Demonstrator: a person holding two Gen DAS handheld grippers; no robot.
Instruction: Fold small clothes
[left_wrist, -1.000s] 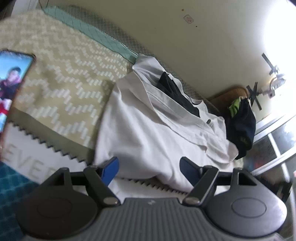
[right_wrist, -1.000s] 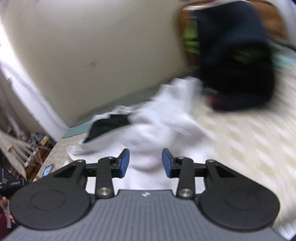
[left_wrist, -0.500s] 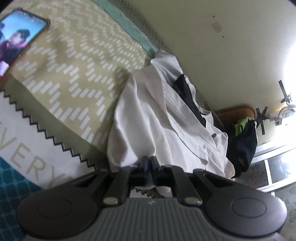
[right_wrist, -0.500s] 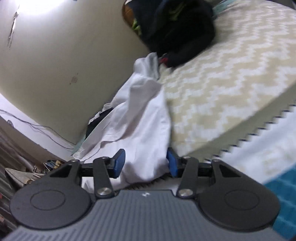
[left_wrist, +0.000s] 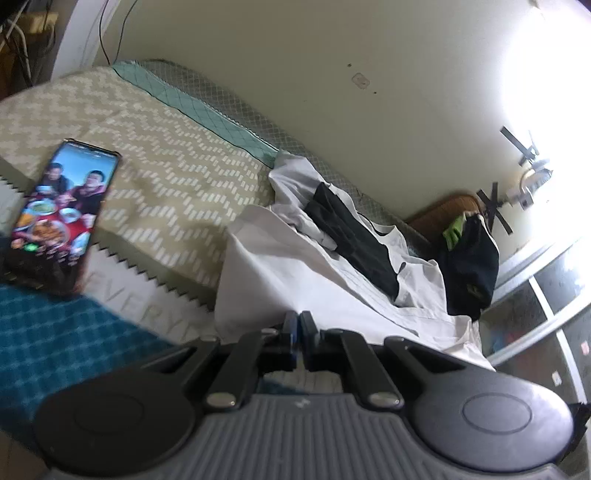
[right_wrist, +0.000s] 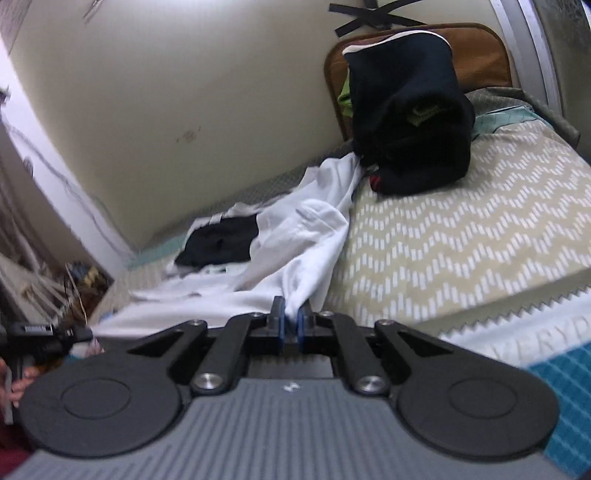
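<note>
A white shirt (left_wrist: 280, 273) lies rumpled across the bed, with a small black garment (left_wrist: 351, 236) lying on it. My left gripper (left_wrist: 297, 325) is shut on the shirt's near edge, which is lifted a little off the cover. In the right wrist view the same white shirt (right_wrist: 303, 236) runs from the wall toward me, the black garment (right_wrist: 221, 240) resting on its far part. My right gripper (right_wrist: 290, 314) is shut on another bunched part of its near edge.
The bed cover (left_wrist: 162, 173) is beige with a white zigzag and a teal band near me. A lit phone (left_wrist: 62, 210) lies at its left. A dark bag (right_wrist: 406, 122) leans on a brown headboard (right_wrist: 476, 55). The other gripper (right_wrist: 44, 332) and a hand show low left.
Both grippers closed on the white shirt's near edge and have drawn back and up with it. The cloth now stretches toward me.
</note>
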